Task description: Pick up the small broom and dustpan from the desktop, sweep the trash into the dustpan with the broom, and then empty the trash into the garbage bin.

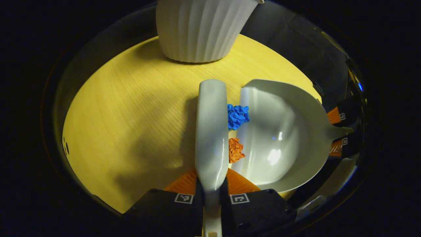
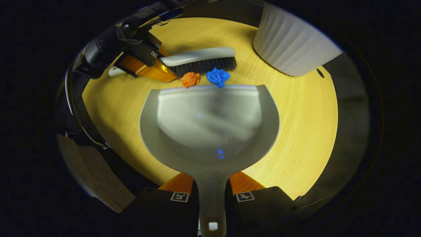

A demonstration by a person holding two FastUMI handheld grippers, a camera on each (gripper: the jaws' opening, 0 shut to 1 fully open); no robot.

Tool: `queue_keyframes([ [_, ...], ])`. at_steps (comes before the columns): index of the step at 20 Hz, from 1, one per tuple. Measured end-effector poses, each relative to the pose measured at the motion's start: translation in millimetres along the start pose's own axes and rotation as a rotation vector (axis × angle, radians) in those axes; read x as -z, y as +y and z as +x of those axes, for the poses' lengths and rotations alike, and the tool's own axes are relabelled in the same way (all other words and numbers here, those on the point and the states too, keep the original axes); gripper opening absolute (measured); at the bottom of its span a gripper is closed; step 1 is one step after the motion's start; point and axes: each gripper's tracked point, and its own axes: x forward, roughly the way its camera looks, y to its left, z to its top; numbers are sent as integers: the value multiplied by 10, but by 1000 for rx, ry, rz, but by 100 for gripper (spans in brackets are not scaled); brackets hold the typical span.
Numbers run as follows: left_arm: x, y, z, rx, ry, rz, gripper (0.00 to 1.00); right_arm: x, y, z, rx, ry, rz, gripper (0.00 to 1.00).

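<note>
**Broom and dustpan held either side of two paper scraps**

Left gripper [image 1: 212, 194] is clamped on the broom [image 1: 212, 131] handle; right gripper [image 2: 212, 197] is clamped on the dustpan [image 2: 210, 131] handle. The dustpan lip is laid flat on the table [image 2: 306, 125], so scraps can slide in. Blue scrap [image 2: 218, 76] and orange scrap [image 2: 190, 79] are trapped between bristles and lip. The white garbage bin [image 2: 292, 46] is stood nearby.

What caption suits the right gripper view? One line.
Right gripper holds the dustpan as the broom nudges orange and blue paper wads toward it.
</note>
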Motion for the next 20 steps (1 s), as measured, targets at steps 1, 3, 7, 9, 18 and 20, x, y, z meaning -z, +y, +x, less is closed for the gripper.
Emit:
queue_keyframes([
  [1,22,-73,-7,32,10,-12,24,2,-10,19,-1,-7,-3,36],
  [3,66,-216,-54,70,33,-54,24,-8,-4,41,-4,-30,1,33],
  [7,145,-447,-285,123,29,-118,28,-15,9,109,-2,-89,8,40],
  [9,160,-428,-373,73,-6,-121,26,2,10,142,0,-118,10,40],
  [18,356,161,-1234,-206,-280,-286,26,21,-24,-195,38,-245,165,36],
  [20,521,366,-1395,-263,-298,-330,26,48,-114,-380,59,-254,193,36],
])
